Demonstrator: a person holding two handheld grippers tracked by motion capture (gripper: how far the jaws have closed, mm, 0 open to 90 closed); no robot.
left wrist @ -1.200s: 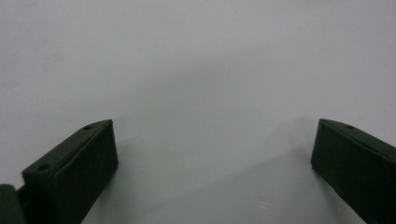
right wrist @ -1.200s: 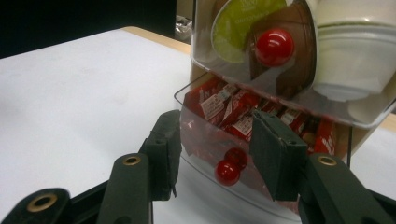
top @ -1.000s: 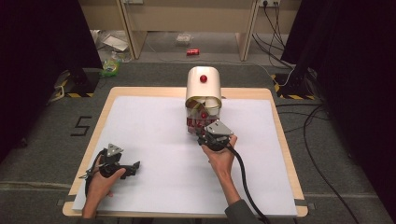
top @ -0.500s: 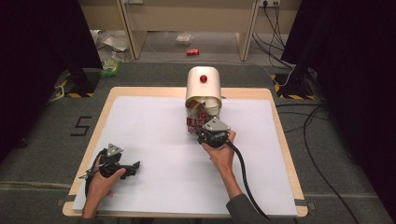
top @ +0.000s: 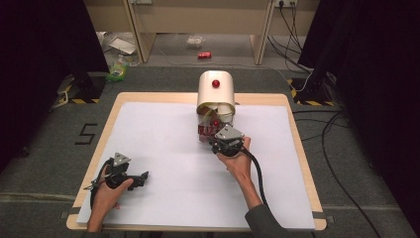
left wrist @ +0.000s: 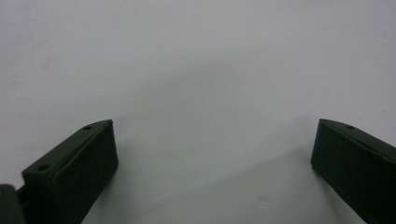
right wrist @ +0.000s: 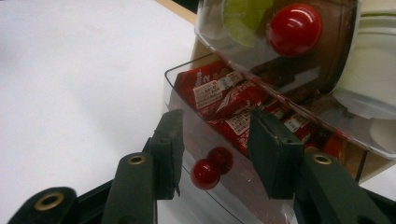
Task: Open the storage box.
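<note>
The right gripper straddles the small red knob on the clear drawer pulled from the cream dispenser; its jaws have just been narrowing, not yet pinching — probably a grip forming. Well short of the dispenser, the left gripper rests spread, empty. Two grippers, one drawer of red packets (too many to count).

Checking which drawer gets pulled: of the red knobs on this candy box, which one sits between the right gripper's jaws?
The lower red knob, on the clear drawer front before the red candy bars, lies between the right gripper; the bigger knob sits higher up.
</note>
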